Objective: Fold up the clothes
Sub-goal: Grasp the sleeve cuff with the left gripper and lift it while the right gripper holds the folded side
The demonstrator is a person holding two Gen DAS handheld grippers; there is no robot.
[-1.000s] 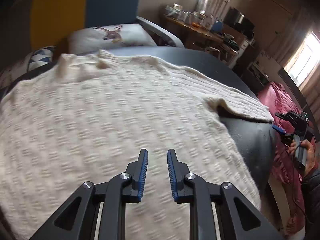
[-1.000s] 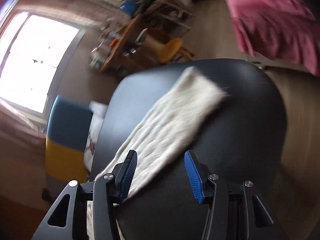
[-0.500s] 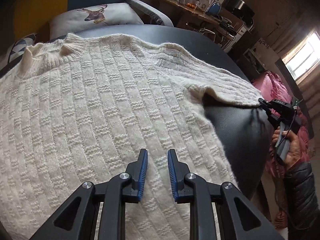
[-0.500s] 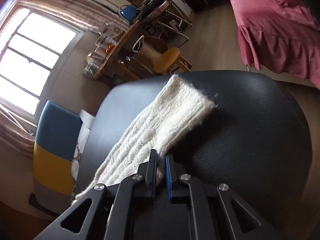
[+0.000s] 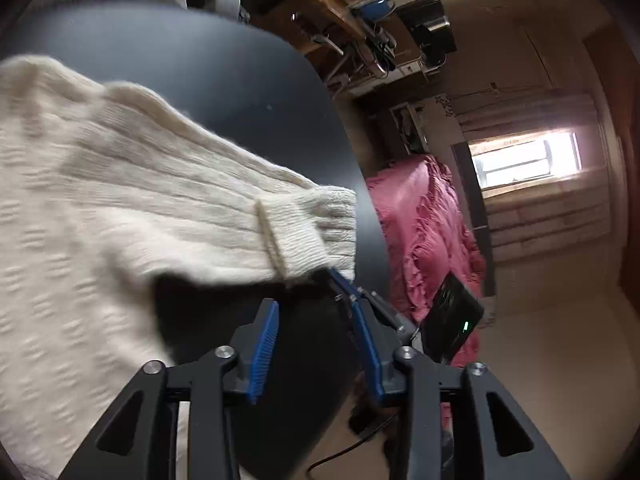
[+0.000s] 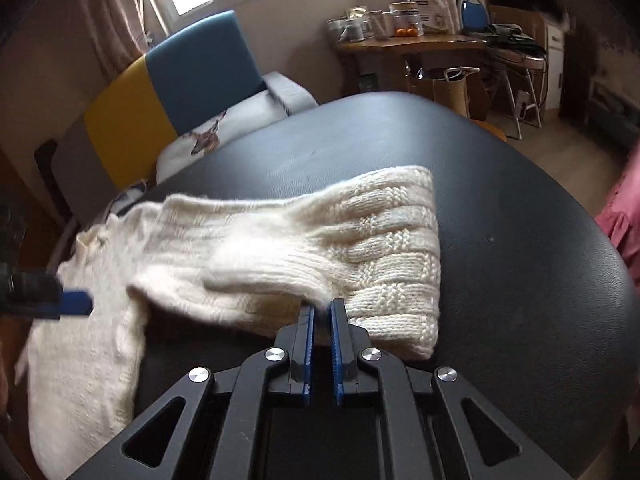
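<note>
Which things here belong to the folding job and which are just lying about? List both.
Job:
cream knit sweater
its sleeve cuff, pinched in the shut right gripper
left gripper, jaws opening, nothing between them
black table

Lying about:
pink bedspread
deer cushion
blue-and-yellow chair
cluttered wooden desk

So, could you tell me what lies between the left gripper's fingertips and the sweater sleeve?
Only bare black table, seen in the left wrist view; the opening left gripper holds nothing, below the sleeve.
</note>
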